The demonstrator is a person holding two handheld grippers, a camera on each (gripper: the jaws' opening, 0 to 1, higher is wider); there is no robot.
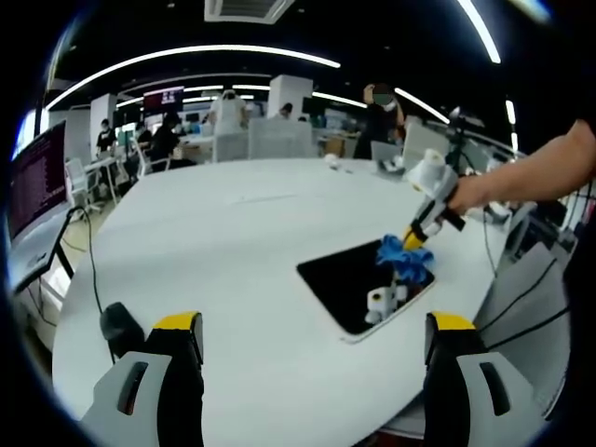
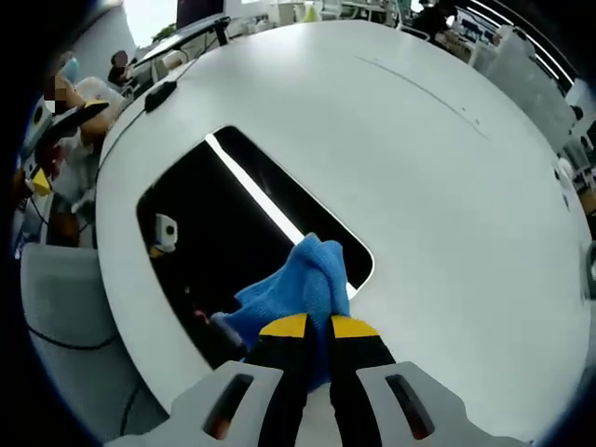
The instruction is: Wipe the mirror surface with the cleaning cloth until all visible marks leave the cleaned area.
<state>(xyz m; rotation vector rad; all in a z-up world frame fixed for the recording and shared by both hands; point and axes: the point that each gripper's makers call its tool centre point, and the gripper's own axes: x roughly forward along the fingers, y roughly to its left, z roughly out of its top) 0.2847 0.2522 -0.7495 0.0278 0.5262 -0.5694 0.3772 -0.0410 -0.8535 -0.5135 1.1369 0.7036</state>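
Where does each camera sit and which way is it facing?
Left gripper view: rides the open left gripper, held back over the white table, facing the mirror; the person's arm shows.
Right gripper view: rides the right gripper, looking down at the mirror, jaws shut on the blue cloth.
Shared: table, mirror, cloth, right gripper.

A round white table [image 1: 251, 242] carried the things, and a mirror [image 1: 349, 279] lay flat on it at about four o'clock from the middle in the left gripper view, near the edge. A blue cloth [image 2: 298, 284] rested on the mirror at its six o'clock in the right gripper view. A black cable [image 1: 93, 279] ran over the table's nine o'clock edge to a small dark object [image 1: 119, 321] at eight o'clock.
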